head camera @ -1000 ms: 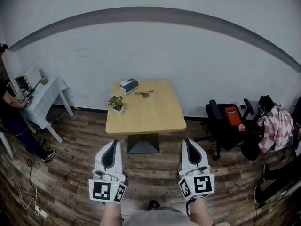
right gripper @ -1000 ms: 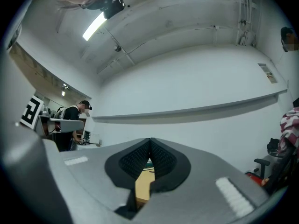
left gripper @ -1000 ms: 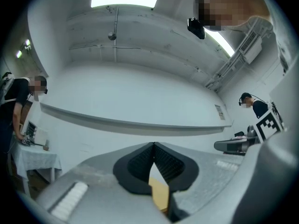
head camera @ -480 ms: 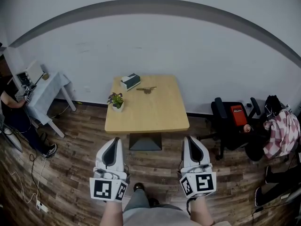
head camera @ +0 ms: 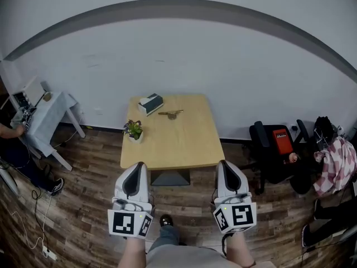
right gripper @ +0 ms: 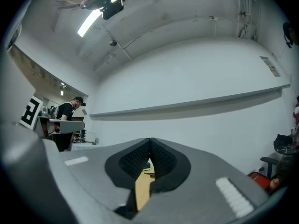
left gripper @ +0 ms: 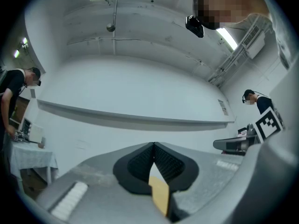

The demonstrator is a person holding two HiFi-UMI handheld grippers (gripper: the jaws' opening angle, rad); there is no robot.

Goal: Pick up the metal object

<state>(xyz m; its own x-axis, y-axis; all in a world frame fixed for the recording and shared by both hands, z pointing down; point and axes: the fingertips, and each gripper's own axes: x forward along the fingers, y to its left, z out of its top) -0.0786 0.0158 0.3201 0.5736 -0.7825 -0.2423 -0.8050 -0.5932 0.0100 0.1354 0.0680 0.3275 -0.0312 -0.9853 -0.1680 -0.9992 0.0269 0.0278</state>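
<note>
At the far left a small side table draped in pale cloth [head camera: 51, 108] stands against the white wall, with a person [head camera: 10, 134] bent over it. Next comes the left gripper [head camera: 136, 167], held low over the dark wood-plank floor [head camera: 83, 205] – its jaws are pressed fully together with nothing between them, as the left gripper view shows [left gripper: 153, 146]. Ahead of both grippers stands a square light-wood table [head camera: 184, 144]. A small green potted plant [head camera: 133, 130] sits on its left edge, a dark teal tissue box [head camera: 150, 103] at its far left corner, and just right of the box lies the slim brass-coloured metal object [head camera: 170, 114], well apart from both grippers. The right gripper [head camera: 224, 166] is level with the left one, jaws likewise closed tip to tip and empty [right gripper: 150, 142]. Further right are a black office chair [head camera: 268, 149] and a pink plaid garment [head camera: 338, 164].
</note>
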